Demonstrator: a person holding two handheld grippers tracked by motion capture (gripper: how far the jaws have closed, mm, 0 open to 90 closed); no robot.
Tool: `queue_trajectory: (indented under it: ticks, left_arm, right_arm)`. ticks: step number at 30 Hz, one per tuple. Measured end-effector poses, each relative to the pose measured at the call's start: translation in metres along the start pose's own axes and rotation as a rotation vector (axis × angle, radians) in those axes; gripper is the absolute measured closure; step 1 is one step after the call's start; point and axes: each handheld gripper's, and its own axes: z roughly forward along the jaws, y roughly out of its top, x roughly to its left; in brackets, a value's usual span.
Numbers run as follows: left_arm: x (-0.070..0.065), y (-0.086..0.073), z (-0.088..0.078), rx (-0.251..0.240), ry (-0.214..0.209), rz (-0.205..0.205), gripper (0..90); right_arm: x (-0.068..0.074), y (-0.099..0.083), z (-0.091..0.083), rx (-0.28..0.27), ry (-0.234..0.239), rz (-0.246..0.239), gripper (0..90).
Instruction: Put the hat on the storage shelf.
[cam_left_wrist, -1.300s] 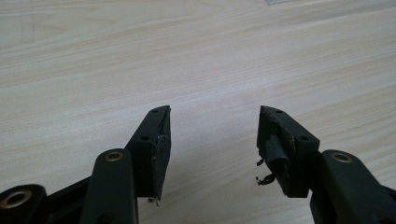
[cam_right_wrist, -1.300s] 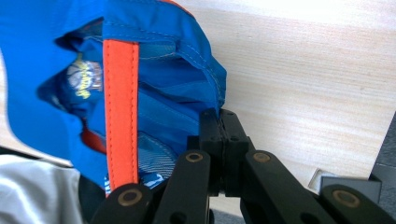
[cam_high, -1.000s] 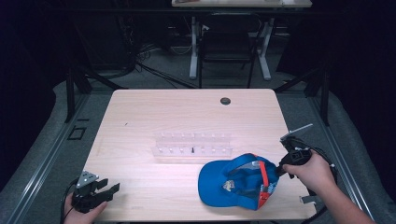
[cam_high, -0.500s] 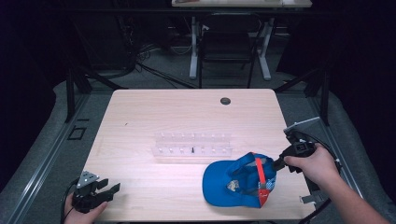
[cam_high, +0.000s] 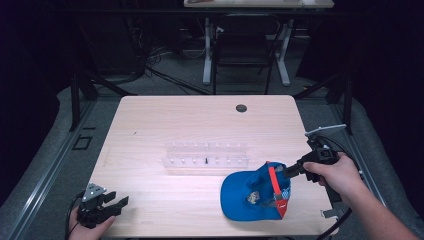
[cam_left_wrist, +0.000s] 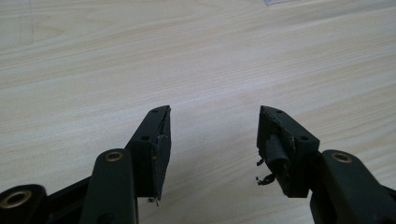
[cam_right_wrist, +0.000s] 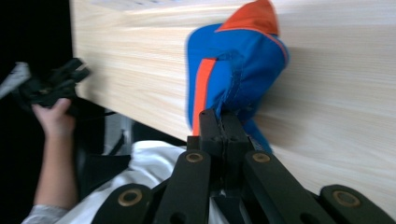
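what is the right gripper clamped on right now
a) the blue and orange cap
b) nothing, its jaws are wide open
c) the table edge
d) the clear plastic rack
a: in the right gripper view the right gripper has its jaws pressed together on the fabric of the blue and orange cap, and the high view shows it at the cap's rim.

Cap (cam_high: 250, 192): blue and orange woven cloth, matt, softly creased. Table (cam_high: 200, 120): pale wood-grain top, smooth, low sheen. Rack (cam_high: 206, 154): clear plastic, glossy. Left gripper (cam_left_wrist: 212, 135) and right gripper (cam_right_wrist: 220, 122): matt black plastic, with scuffed pads and brass-coloured rivets.
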Motion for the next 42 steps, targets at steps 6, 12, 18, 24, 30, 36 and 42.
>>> queue_trajectory:
  ticks: [6,12,18,24,30,36,42]
  left_arm:
    - [0.0,0.0,0.0,0.0,-0.003,0.0,45.3]
    - [-0.001,0.0,0.0,-0.002,-0.007,0.002,45.4]
    - [-0.002,0.001,0.0,0.001,-0.008,0.012,45.4]
    - [-0.002,0.001,-0.001,-0.003,-0.008,0.01,45.3]
    - [-0.002,0.001,-0.001,-0.003,-0.009,0.009,45.3]
    - [-0.004,0.002,-0.001,-0.008,-0.018,0.006,45.3]
    - [-0.008,0.004,0.0,-0.026,-0.04,0.008,45.1]
  right_arm:
    - [0.011,-0.002,-0.003,-0.031,0.094,-0.016,90.0]
    - [0.02,-0.003,-0.008,-0.042,0.167,-0.069,90.0]
    - [0.035,-0.004,-0.016,-0.068,0.221,-0.093,90.0]
    - [0.054,-0.001,-0.023,-0.092,0.273,-0.132,90.0]
    - [0.069,0.001,-0.03,-0.105,0.289,-0.16,90.0]
    - [0.079,0.003,-0.041,-0.13,0.283,-0.174,90.0]
    - [0.084,0.006,-0.049,-0.165,0.294,-0.172,90.0]
